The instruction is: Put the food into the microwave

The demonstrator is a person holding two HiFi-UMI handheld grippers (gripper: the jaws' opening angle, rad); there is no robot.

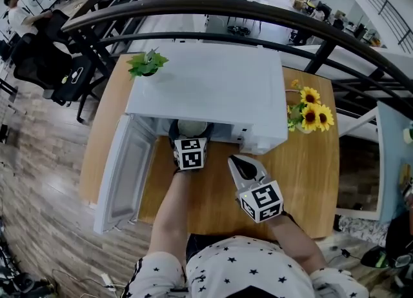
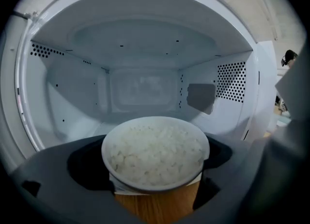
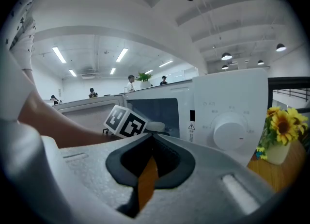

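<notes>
Currently, food: we see a white bowl of rice (image 2: 155,152) held level at the mouth of the microwave (image 1: 213,84), with the white cavity (image 2: 145,92) open behind it and bare wood showing just under its near edge.
Left gripper: our left gripper (image 1: 190,138) has its dark jaws clamped on either side of the bowl, and its marker cube sits just outside the oven's opening.
Right gripper: our right gripper (image 1: 240,166) hangs over the surface (image 1: 310,180) in front of the microwave's control panel. Its jaws are pressed together with nothing between them, and only a sliver of wood shows through the slit.
Microwave: it stands on the wooden surface with its door (image 1: 122,174) swung wide open to our left.
Controls: from the right gripper view we see a round white dial (image 3: 231,132) on the front panel.
Around it: a vase of sunflowers (image 1: 310,115) stands just beside the microwave on our right, and a small green plant (image 1: 147,63) sits at its back left corner.
</notes>
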